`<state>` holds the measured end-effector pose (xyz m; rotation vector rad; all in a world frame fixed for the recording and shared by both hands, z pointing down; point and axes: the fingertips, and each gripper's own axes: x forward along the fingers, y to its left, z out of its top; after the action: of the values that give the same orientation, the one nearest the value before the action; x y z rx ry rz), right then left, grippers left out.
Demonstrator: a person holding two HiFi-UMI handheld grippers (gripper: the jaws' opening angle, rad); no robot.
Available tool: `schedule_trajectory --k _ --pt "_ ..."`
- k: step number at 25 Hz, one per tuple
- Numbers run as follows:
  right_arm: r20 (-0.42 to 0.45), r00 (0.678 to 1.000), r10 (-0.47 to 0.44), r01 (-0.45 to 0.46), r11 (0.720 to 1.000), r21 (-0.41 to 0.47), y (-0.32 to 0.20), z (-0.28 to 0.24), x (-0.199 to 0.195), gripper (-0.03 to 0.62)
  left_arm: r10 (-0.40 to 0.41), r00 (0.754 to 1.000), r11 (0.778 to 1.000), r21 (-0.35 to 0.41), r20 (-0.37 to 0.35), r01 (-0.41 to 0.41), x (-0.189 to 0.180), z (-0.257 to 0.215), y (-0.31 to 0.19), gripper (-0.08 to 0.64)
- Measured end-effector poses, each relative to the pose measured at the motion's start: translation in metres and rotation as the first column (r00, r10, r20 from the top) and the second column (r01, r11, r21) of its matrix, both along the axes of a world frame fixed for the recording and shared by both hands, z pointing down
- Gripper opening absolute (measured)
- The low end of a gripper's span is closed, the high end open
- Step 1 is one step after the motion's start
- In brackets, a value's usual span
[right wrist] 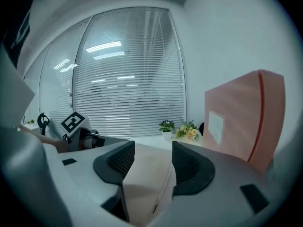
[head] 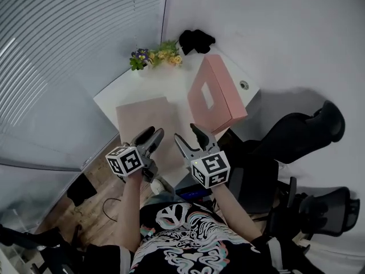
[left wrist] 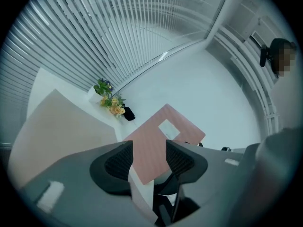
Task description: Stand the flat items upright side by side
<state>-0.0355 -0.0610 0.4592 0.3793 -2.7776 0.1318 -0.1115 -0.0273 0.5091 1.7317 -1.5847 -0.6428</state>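
A pink flat box (head: 214, 93) with a white label stands upright on its edge on the right part of the white table (head: 114, 93). A beige flat box (head: 145, 116) lies flat on the table's near left part. My left gripper (head: 151, 135) hovers over the near edge of the beige box, open with nothing between its jaws. My right gripper (head: 186, 133) is beside it at the table's front edge, also open and empty. In the left gripper view the gripper (left wrist: 149, 162) faces the pink box (left wrist: 163, 136). In the right gripper view the gripper (right wrist: 152, 162) faces the beige box (right wrist: 147, 174), with the pink box (right wrist: 241, 119) on the right.
A small pot of flowers (head: 157, 56) and a black object (head: 195, 40) sit at the table's far end by the window blinds. Black office chairs (head: 302, 130) stand to the right of the table. A round cable hole (head: 244, 85) is in the table behind the pink box.
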Motion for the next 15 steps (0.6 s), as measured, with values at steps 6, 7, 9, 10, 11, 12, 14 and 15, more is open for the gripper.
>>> schedule_trajectory --k 6,7,9,10,11,12,14,15 --pt "-0.052 0.997 -0.064 0.06 0.996 -0.069 0.004 0.027 -0.022 0.241 -0.065 0.996 0.994 -0.088 0.063 0.071 -0.029 0.022 0.021 0.202" --pt "-0.062 0.995 -0.078 0.072 0.994 -0.081 0.004 0.032 -0.026 0.241 -0.08 0.995 0.991 -0.099 0.065 0.086 -0.035 0.026 0.025 0.202" --pt "-0.086 0.991 -0.098 0.089 0.99 -0.105 0.004 0.043 -0.032 0.242 -0.106 0.992 0.986 -0.119 0.072 0.114 -0.045 0.032 0.032 0.202" --pt "-0.098 0.99 -0.104 0.093 0.989 -0.115 0.004 0.048 -0.035 0.247 -0.117 0.99 0.983 -0.131 0.079 0.126 -0.049 0.034 0.036 0.202" --pt "-0.109 0.988 -0.108 0.095 0.988 -0.123 0.003 0.052 -0.038 0.247 -0.126 0.988 0.98 -0.143 0.087 0.138 -0.054 0.037 0.041 0.202" --pt "-0.121 0.986 -0.112 0.096 0.987 -0.129 0.003 0.056 -0.041 0.247 -0.135 0.986 0.976 -0.156 0.094 0.149 -0.058 0.04 0.045 0.202" --pt "-0.147 0.982 -0.119 0.099 0.985 -0.139 0.003 0.063 -0.044 0.249 -0.151 0.983 0.968 -0.186 0.108 0.169 -0.065 0.046 0.056 0.202" --pt "-0.161 0.98 -0.119 0.096 0.985 -0.145 0.003 0.066 -0.045 0.25 -0.155 0.981 0.963 -0.204 0.119 0.177 -0.068 0.049 0.061 0.202"
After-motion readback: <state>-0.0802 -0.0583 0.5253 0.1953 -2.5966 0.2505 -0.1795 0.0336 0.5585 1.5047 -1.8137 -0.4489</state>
